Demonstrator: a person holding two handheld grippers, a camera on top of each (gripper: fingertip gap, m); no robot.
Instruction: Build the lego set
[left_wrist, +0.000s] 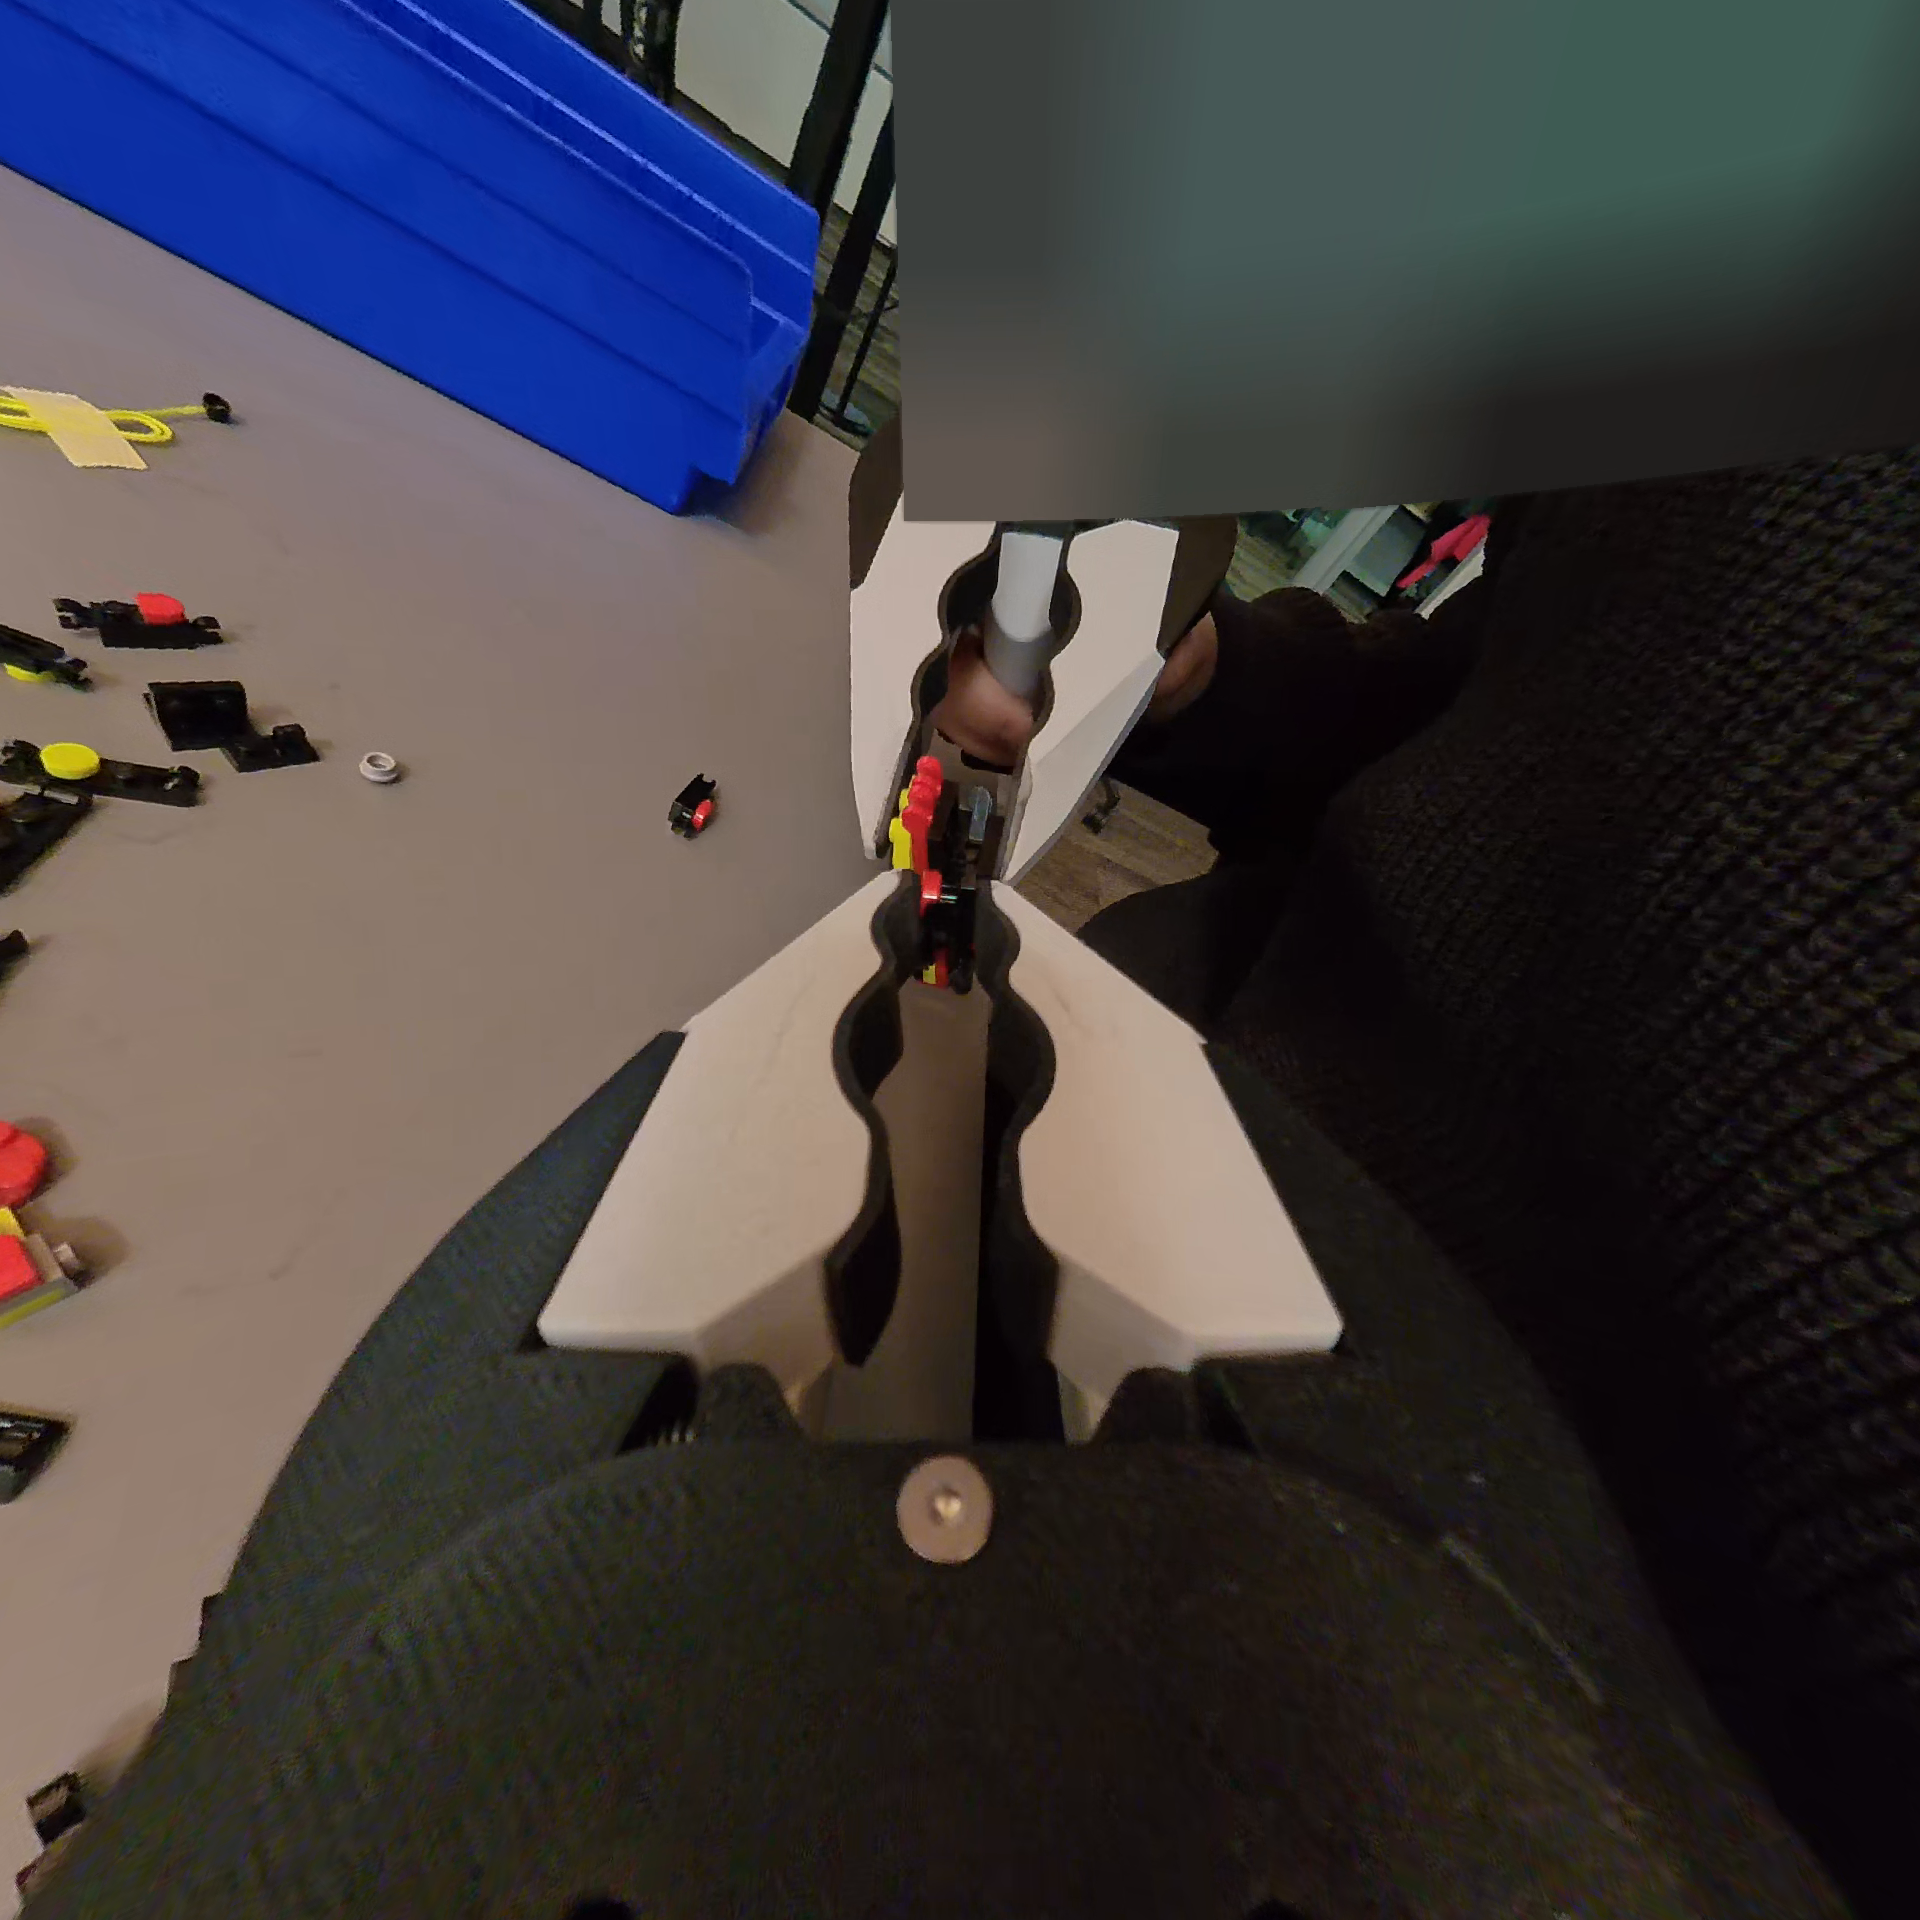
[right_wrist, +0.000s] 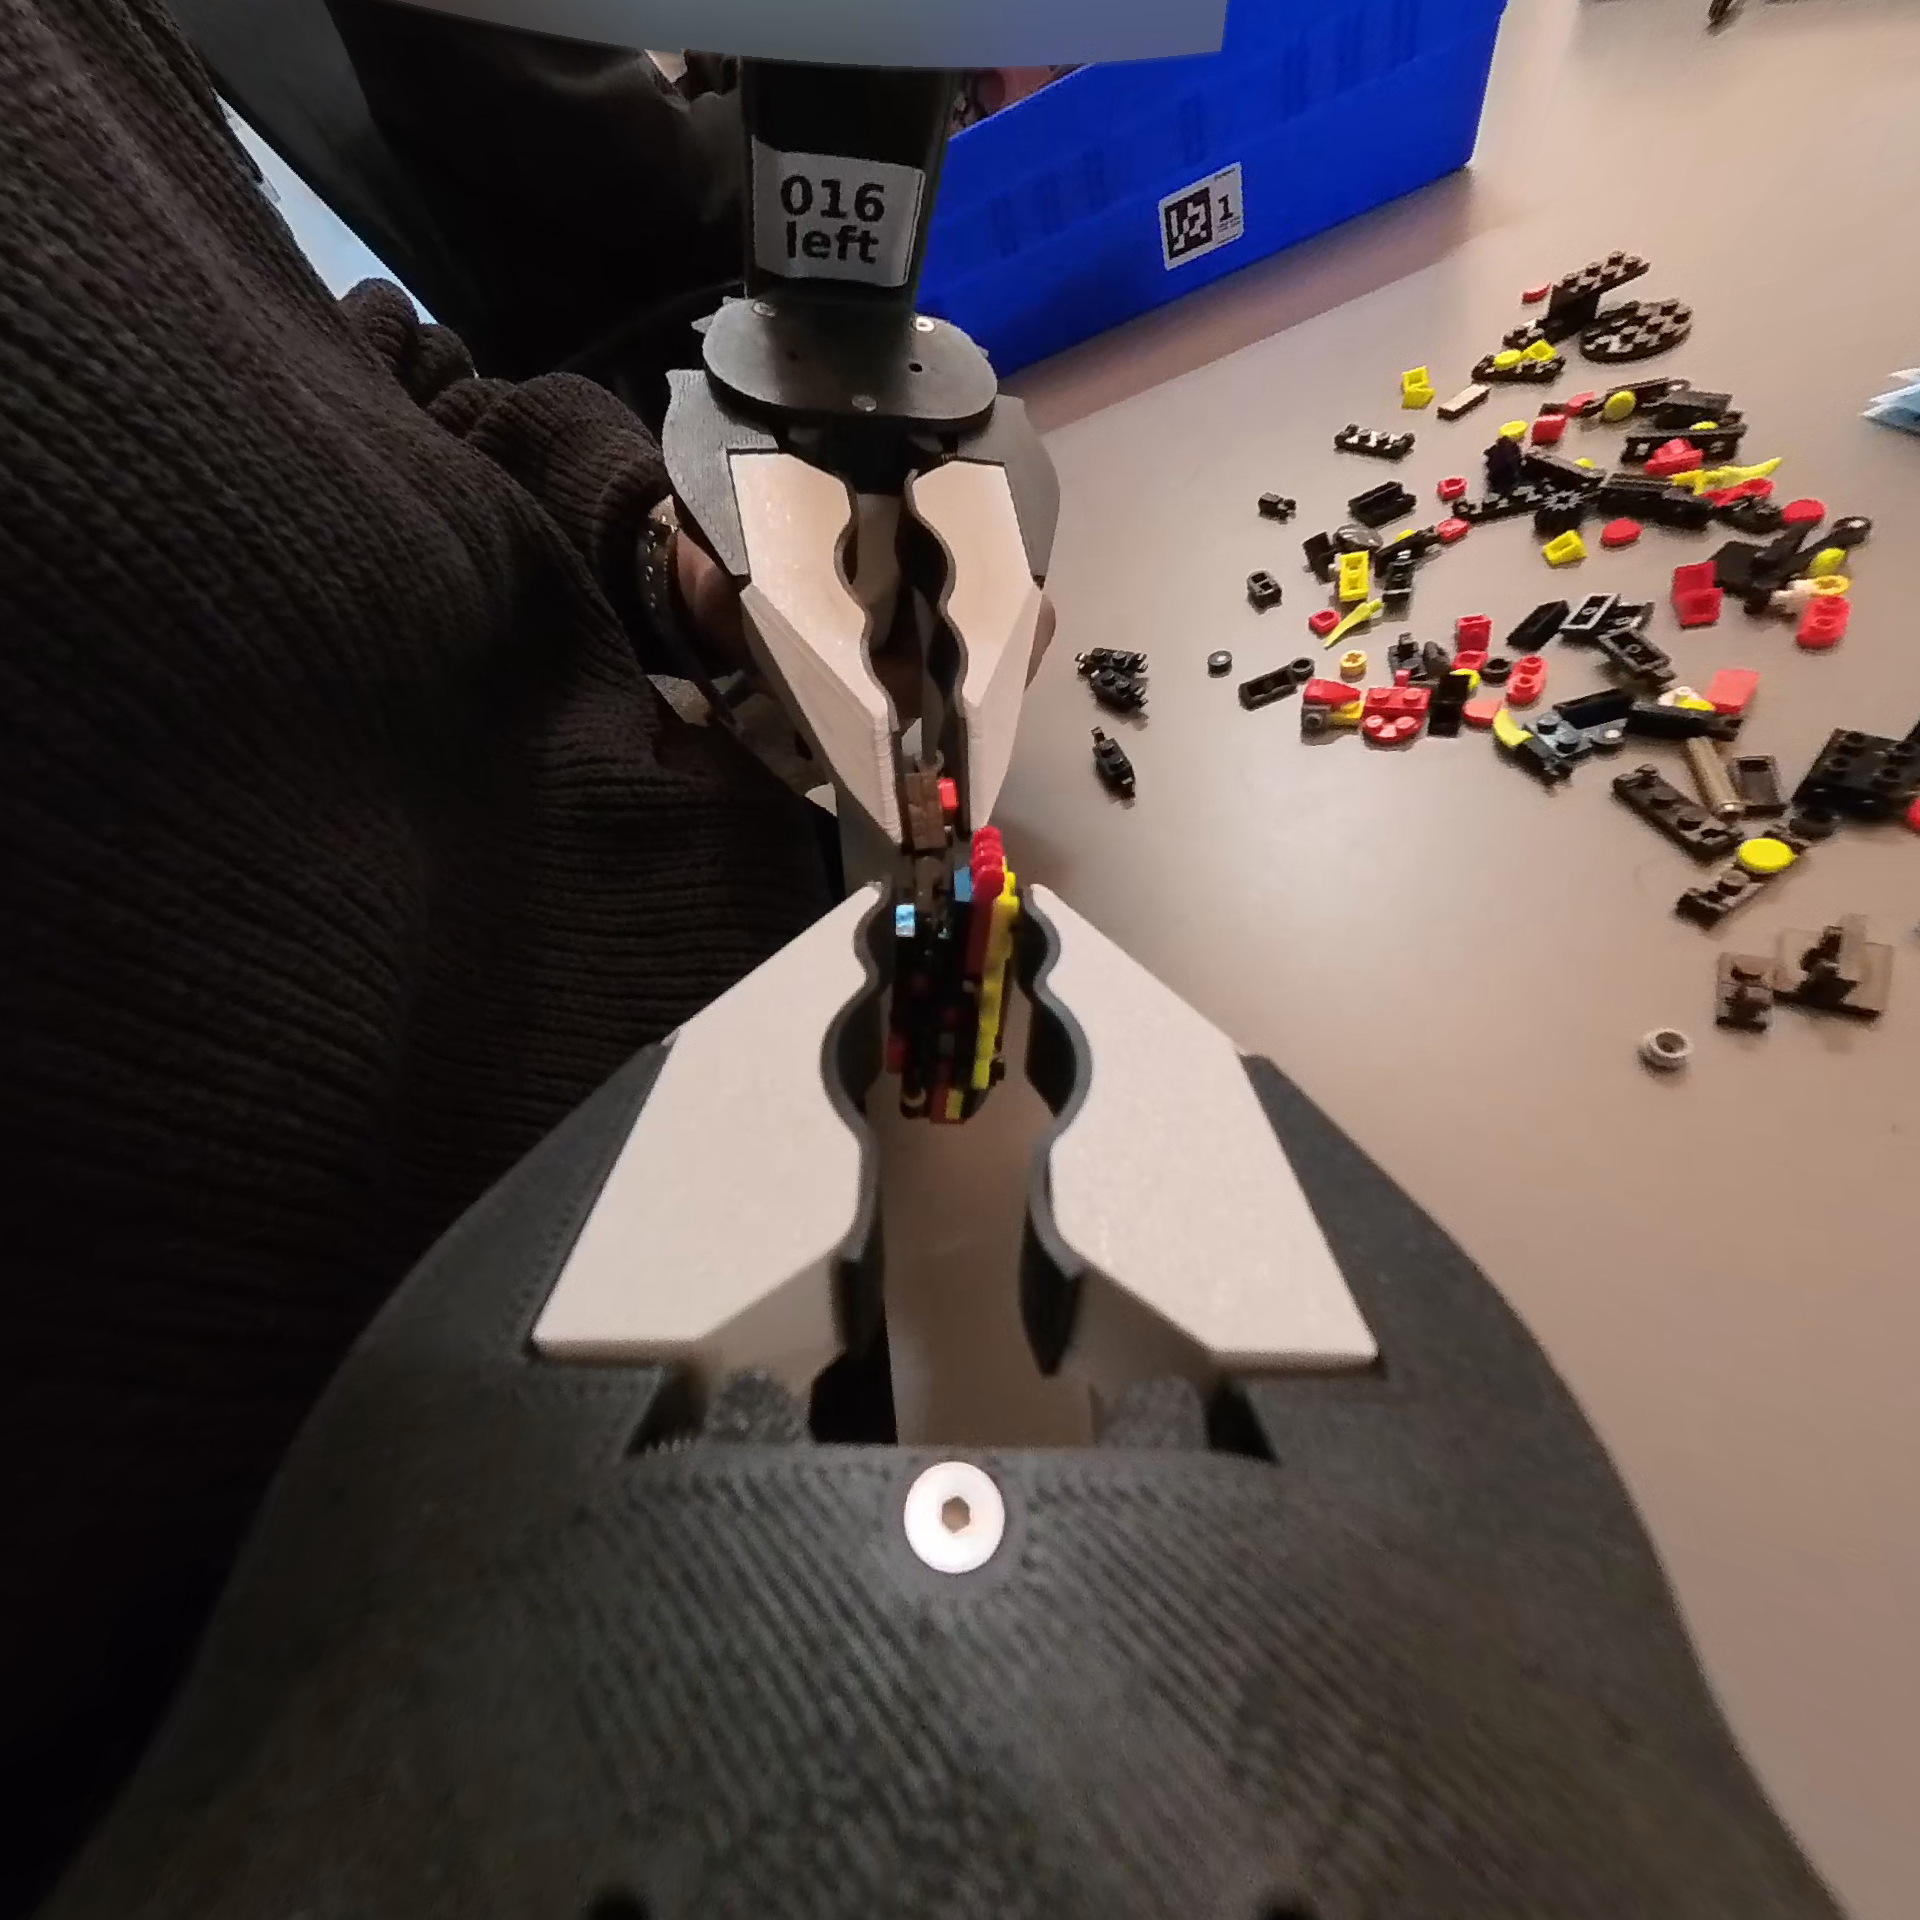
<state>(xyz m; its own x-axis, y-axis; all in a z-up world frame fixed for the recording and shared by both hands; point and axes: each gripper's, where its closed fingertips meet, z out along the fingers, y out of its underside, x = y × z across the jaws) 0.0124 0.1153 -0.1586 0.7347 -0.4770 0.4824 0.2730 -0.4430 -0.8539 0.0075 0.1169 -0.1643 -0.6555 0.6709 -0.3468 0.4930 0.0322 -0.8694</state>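
Fingers of the right gripper (right_wrist: 951, 935) clamp a layered stack of red, yellow, black and blue plastic building bricks (right_wrist: 961, 997), held on edge between the wavy black pads. Tip to tip with it, the left gripper (left_wrist: 948, 940) pinches a small black-and-red brick piece (left_wrist: 943, 935) that butts against the stack's end. Both are held in the air over a grey tabletop (right_wrist: 1299, 1091). A dark knitted sleeve (right_wrist: 312, 727) fills one side. Farther out lie scattered loose red, yellow and black bricks (right_wrist: 1558, 623), then a blue plastic bin (right_wrist: 1195, 187).
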